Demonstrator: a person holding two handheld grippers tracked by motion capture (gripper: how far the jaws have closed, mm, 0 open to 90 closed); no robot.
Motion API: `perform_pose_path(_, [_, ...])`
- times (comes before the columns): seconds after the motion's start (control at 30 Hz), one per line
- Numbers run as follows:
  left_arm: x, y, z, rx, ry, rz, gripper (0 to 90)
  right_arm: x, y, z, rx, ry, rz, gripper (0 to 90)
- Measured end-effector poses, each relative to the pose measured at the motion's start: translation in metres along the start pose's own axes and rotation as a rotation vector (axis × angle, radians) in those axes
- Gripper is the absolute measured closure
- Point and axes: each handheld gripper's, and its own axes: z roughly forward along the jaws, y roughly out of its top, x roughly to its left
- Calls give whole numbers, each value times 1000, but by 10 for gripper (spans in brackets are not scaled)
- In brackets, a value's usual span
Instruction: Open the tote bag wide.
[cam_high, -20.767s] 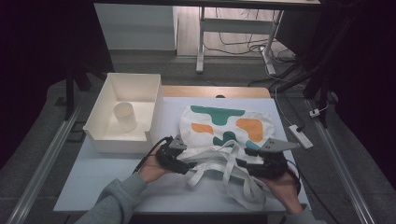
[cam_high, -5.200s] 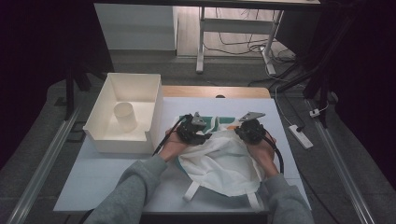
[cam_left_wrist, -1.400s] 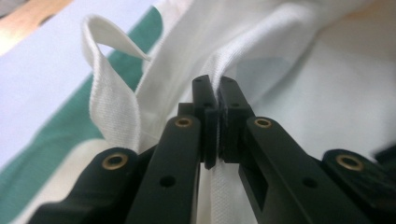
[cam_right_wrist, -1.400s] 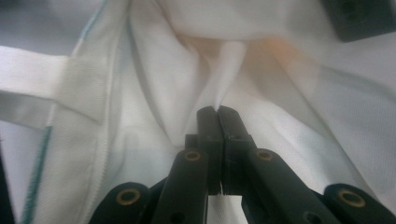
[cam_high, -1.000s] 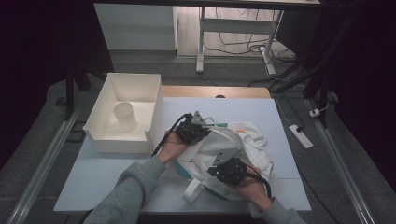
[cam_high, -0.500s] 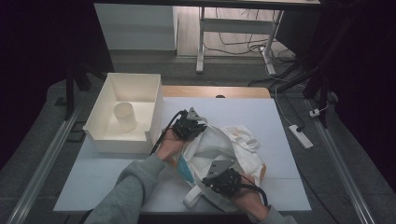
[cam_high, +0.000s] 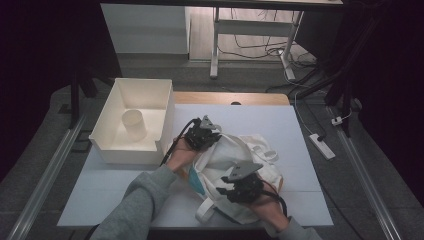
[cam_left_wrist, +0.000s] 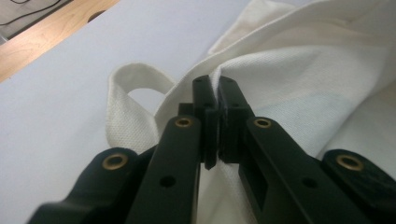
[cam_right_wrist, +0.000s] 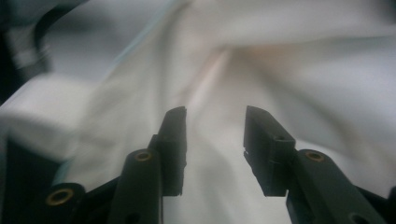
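A white cloth tote bag (cam_high: 252, 152) with teal and orange print lies crumpled and folded over on the table. My left gripper (cam_high: 212, 139) sits at the bag's far left edge, shut on a fold of the cloth (cam_left_wrist: 280, 70); its jaws (cam_left_wrist: 212, 100) meet on the fabric beside a strap loop (cam_left_wrist: 135, 77). My right gripper (cam_high: 226, 189) rests on the bag's near part. Its jaws have just been opening and now stand apart (cam_right_wrist: 212, 128). The pads grip nothing, and blurred white cloth (cam_right_wrist: 280, 60) lies close beyond them.
A white open bin (cam_high: 112, 150) holding a white cup (cam_high: 134, 124) stands at the table's left, close to my left hand. A bag strap (cam_high: 204, 214) trails toward the front edge. A wooden strip (cam_high: 235, 98) runs along the back. A power strip (cam_high: 321, 146) lies on the floor at the right.
The right gripper brought the bag's far edge to the front, folding it over. Over the last second it stayed low on the bag, and the raised cloth has settled flatter. The left gripper held still.
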Motion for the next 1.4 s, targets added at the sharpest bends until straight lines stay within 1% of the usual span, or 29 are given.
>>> perform_pose_path(0.03, [0, 0, 0, 2, -1, 3, 871, -6, 0, -6, -17, -33, 15, 593])
perform_pose_path(0.1, [0, 0, 0, 2, -2, 4, 871, -20, 0, -16, -32, -115, 43, 560])
perform_pose_path(0.13, [-1, 0, 0, 2, -4, 6, 870, -27, 0, -21, -40, -145, 63, 558])
perform_pose_path(0.17, [-1, 0, 1, 5, -5, 9, 870, -34, -1, -24, -40, -171, 74, 554])
perform_pose_path(0.2, [-2, 0, 1, 6, -7, 13, 870, -34, -1, -24, -40, -171, 74, 554])
perform_pose_path(0.23, [-3, 0, 2, 8, -9, 16, 869, -41, -2, -25, -30, -183, 80, 541])
perform_pose_path(0.27, [-3, 0, 3, 12, -7, 21, 869, -50, -2, -24, 10, -225, 77, 515])
perform_pose_path(0.3, [-4, 0, 3, 13, -6, 20, 869, -50, -2, -24, 10, -225, 77, 515])
perform_pose_path(0.33, [-5, 0, 4, 14, -5, 20, 869, -54, -3, -22, 23, -257, 67, 500])
perform_pose_path(0.43, [-4, -1, 5, 21, -6, 22, 868, -64, -2, -11, 70, -287, 60, 459])
perform_pose_path(0.5, [-4, -1, 6, 22, -9, 18, 868, -70, -1, -1, 118, -280, 59, 442])
perform_pose_path(0.6, [-4, -2, 8, 23, -10, 15, 868, -76, -3, 11, 183, -340, 31, 442])
perform_pose_path(0.63, [-5, -2, 8, 26, -12, 17, 868, -79, -4, 14, 197, -349, 30, 443])
perform_pose_path(0.7, [-6, -2, 9, 34, -13, 26, 867, -87, -7, 20, 230, -356, 36, 451])
perform_pose_path(0.77, [-6, -2, 11, 36, -16, 26, 867, -94, -11, 25, 258, -346, 35, 504])
perform_pose_path(0.8, [-7, -2, 11, 39, -16, 27, 867, -97, -14, 27, 262, -336, 45, 537])
perform_pose_path(0.87, [-7, -2, 12, 43, -16, 28, 867, -100, -17, 29, 255, -322, 52, 633])
perform_pose_path(0.93, [-7, -2, 12, 40, -15, 26, 867, -101, -19, 28, 243, -305, 57, 774])
perform_pose_path(0.97, [-7, -2, 11, 37, -14, 26, 867, -101, -19, 27, 228, -303, 58, 830])
perform_pose_path(1.0, [-6, -2, 10, 33, -12, 24, 867, -101, -19, 26, 215, -300, 57, 859])
perform_pose_path(1.03, [-6, -2, 9, 28, -9, 25, 867, -101, -19, 23, 197, -294, 56, 868])
perform_pose_path(1.07, [-5, -2, 7, 15, -7, 22, 867, -102, -18, 20, 178, -298, 59, 872])
perform_pose_path(1.13, [-5, -1, 4, -8, -4, 21, 867, -102, -16, 10, 129, -297, 89, 875])
perform_pose_path(1.17, [-5, 0, 2, -22, -4, 27, 867, -101, -14, 4, 99, -302, 107, 876])
perform_pose_path(1.2, [-5, 1, 0, -38, -5, 30, 866, -98, -8, -8, 57, -319, 120, 876])
perform_pose_path(1.23, [-6, 2, -2, -52, -7, 34, 866, -98, -8, -8, 57, -319, 120, 876])
perform_pose_path(1.27, [-8, 3, -4, -68, -5, 42, 866, -95, -5, -13, 45, -333, 116, 876])
perform_pose_path(1.3, [-10, 4, -5, -76, -3, 48, 866, -92, -1, -20, 34, -358, 111, 876])
perform_pose_path(1.4, [-14, 7, -8, -91, 9, 64, 866, -88, 6, -30, 9, -401, 106, 876])
